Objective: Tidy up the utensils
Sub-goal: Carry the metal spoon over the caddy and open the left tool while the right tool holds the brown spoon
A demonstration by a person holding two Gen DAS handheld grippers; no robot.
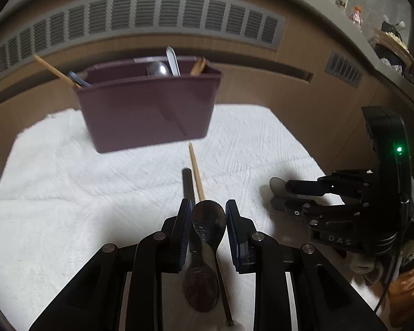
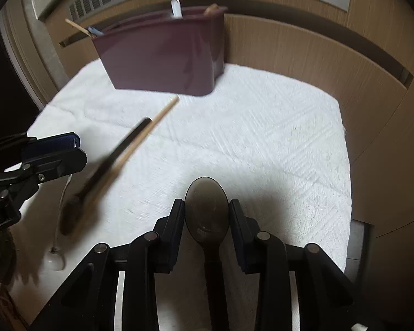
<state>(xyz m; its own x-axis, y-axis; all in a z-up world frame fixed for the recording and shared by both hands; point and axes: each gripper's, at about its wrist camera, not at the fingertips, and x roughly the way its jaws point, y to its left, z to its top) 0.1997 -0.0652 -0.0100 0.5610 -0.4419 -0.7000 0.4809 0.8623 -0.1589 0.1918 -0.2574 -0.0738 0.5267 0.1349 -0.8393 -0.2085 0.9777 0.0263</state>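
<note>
A plum organizer box [image 1: 146, 110] [image 2: 162, 52] stands at the far edge of the white towel [image 1: 69, 193] [image 2: 276, 138]. Chopsticks, a metal spoon and a white handle stick out of it. My left gripper [image 1: 208, 215] [image 2: 80, 151] is shut on the bowl of a dark metal spoon [image 1: 208, 222], its thin handle trailing back under the gripper. Below it on the towel lie a black-handled brown spoon [image 1: 200, 284] [image 2: 69, 215] and a wooden chopstick [image 1: 196, 171] [image 2: 162, 113]. My right gripper [image 2: 207, 209] [image 1: 278, 194] is shut on the bowl of a smoky plastic spoon [image 2: 207, 207].
A wood-panelled wall with vent grilles [image 1: 140, 13] runs right behind the box. A cluttered ledge [image 1: 392, 44] is at the far right. An orange sleeve [image 1: 405, 289] shows beside the right gripper. The towel's right edge [image 2: 345, 165] borders a bare surface.
</note>
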